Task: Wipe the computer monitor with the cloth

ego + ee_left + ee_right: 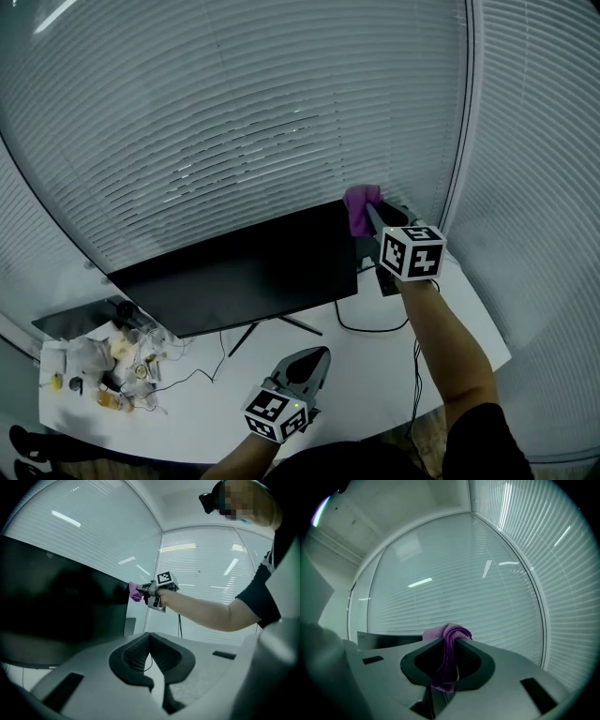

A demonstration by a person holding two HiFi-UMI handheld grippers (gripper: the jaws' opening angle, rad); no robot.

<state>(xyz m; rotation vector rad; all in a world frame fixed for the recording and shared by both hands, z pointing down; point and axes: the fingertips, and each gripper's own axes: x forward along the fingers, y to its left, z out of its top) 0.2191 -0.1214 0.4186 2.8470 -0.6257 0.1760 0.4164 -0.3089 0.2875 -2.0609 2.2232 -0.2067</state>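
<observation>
A black computer monitor (239, 272) stands on a white desk (375, 361), its dark screen facing me. My right gripper (367, 214) is shut on a purple cloth (360, 207) and holds it at the monitor's top right corner. In the right gripper view the cloth (447, 656) hangs pinched between the jaws, with the monitor's top edge (382, 639) just behind. The left gripper view shows the screen (56, 602) at left and the cloth (135, 592) at its corner. My left gripper (317, 356) hangs low over the desk's front, shut with nothing in it.
Window blinds (244, 112) curve behind the desk. Small clutter (112, 370) lies at the desk's left end beside a dark flat object (75, 319). Black cables (370, 323) run across the desk under the monitor's stand (258, 333).
</observation>
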